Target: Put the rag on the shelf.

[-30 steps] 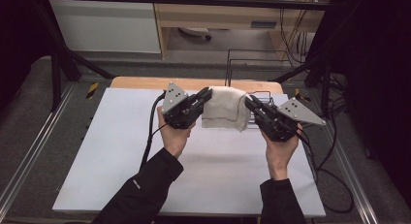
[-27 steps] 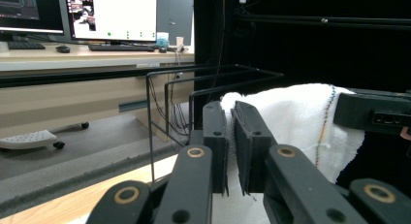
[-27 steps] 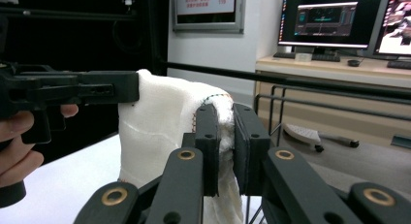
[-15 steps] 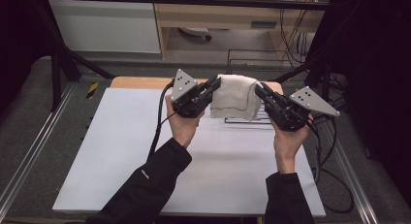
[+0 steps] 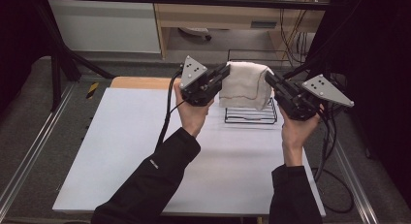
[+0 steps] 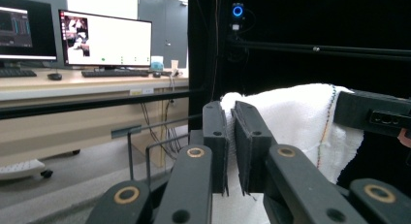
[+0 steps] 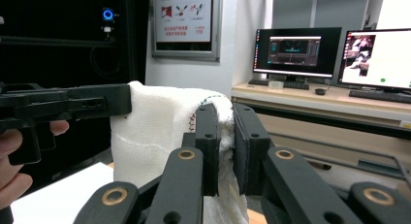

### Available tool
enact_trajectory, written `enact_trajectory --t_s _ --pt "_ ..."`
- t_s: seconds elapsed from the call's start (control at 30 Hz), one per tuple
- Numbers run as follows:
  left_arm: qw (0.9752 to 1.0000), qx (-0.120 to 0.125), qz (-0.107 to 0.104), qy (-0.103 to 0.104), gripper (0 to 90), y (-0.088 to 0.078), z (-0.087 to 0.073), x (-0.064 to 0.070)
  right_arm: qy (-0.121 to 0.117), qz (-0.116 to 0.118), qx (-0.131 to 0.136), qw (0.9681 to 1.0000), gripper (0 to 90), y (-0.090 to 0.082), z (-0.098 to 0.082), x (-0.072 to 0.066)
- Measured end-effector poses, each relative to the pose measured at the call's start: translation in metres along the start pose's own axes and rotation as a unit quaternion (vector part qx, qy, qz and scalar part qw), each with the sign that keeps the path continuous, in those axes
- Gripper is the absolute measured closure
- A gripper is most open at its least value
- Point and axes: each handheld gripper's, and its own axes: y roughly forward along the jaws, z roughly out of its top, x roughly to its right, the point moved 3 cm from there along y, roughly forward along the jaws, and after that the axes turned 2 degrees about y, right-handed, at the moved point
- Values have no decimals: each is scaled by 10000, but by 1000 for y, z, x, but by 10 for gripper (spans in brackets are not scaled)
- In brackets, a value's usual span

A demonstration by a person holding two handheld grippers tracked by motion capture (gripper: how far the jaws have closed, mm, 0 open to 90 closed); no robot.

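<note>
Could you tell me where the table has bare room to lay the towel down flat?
The white mat is bare across its left side and its near middle, between the forearms. The far right is crowded: the wire rack stands there, under the towel held up by the left gripper and right gripper.

room: I see grey floor (image 5: 29, 136) | wooden desk (image 7: 310, 100) with bright screens (image 6: 104, 37) | poster (image 7: 184, 20) on wall | black frame (image 5: 63, 59)

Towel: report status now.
Left claw and right claw shut on white towel, one each side. Towel held above wire rack. Nothing in the way.
</note>
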Motion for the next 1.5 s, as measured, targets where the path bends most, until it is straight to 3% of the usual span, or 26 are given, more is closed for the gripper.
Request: enact_trajectory --t_s 0.37,0.8,1.5 --pt "9999 136 -2 -14 837 19 12 2 21 -130 165 9998 821 2 13 13" --pt "9998 206 59 21 837 36 33 -5 -36 -220 210 9995 821 17 35 26" --pt "9996 215 160 64 838 70 52 -13 82 -362 202 9991 821 41 52 56"
